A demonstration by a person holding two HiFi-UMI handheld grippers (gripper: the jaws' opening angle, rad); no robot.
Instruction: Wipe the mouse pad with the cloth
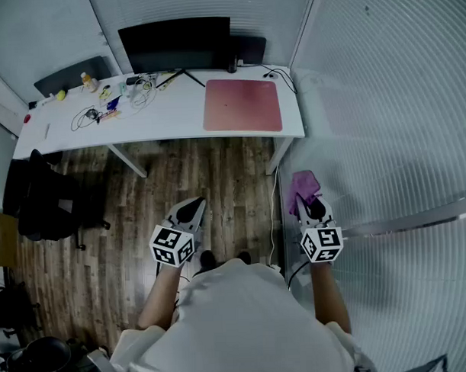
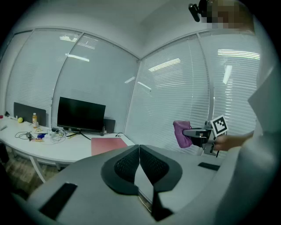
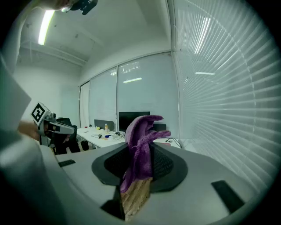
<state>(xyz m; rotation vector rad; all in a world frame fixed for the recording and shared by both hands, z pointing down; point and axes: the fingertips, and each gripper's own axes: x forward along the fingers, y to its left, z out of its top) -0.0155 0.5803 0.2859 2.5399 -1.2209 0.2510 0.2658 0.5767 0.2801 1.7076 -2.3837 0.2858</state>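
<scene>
We pinch the crumpled purple cloth (image 3: 140, 145) between the right gripper's (image 1: 310, 208) fingers (image 3: 166, 165), the left gripper's (image 2: 139, 158) fingers pressed together empty, while the flat pink mouse pad (image 1: 242, 105) lies upper centre on the white worktop (image 1: 162, 119), well apart, so the loosely nipped cloth may slip free underway.

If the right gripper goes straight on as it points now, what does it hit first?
Nothing nearby: the right gripper, shut on the cloth, points toward the desk, near the mouse pad. It would probably meet the desk edge first, though depth is unclear.
</scene>
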